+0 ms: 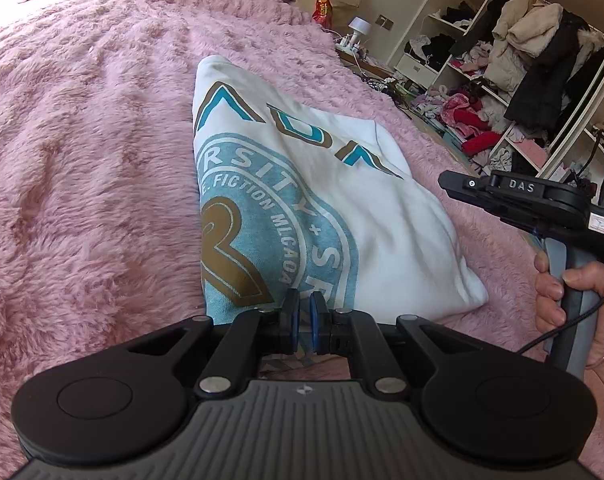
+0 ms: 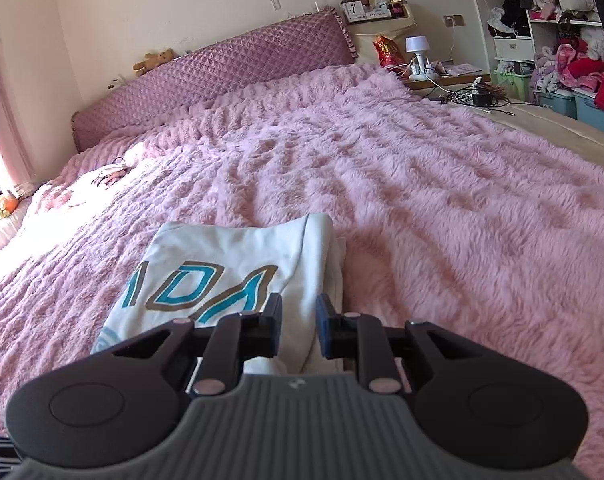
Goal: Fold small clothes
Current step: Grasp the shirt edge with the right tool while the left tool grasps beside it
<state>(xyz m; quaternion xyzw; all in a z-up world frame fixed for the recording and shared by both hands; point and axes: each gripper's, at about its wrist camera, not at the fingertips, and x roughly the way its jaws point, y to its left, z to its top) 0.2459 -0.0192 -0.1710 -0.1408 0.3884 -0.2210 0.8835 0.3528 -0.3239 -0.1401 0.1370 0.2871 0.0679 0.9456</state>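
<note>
Your left gripper (image 1: pixel 305 322) had its jaws pinched on the near hem of the white shirt (image 1: pixel 342 208), the blue pads almost together with cloth caught between them. The shirt lay folded on the pink blanket (image 1: pixel 81 140) covering the bed, toward the bed's right edge, its blue and brown print facing up. One folded edge ran straight along the shirt's left side in the left wrist view.

Your right gripper (image 2: pixel 298 330) hung over the shirt's near right part, jaws parted with a gap between the pads; fabric showed below that gap, but nothing was pinched. In the left wrist view the same gripper (image 1: pixel 448 181) stood off the shirt's right edge, your hand (image 1: pixel 574 300) wrapped around its grey handle.

Beyond the bed's far edge stood a quilted purple headboard (image 2: pixel 221 76) with a toy bear (image 2: pixel 154 61) on top. Open shelves (image 1: pixel 482 60) crammed with clothes stood past the right edge.
</note>
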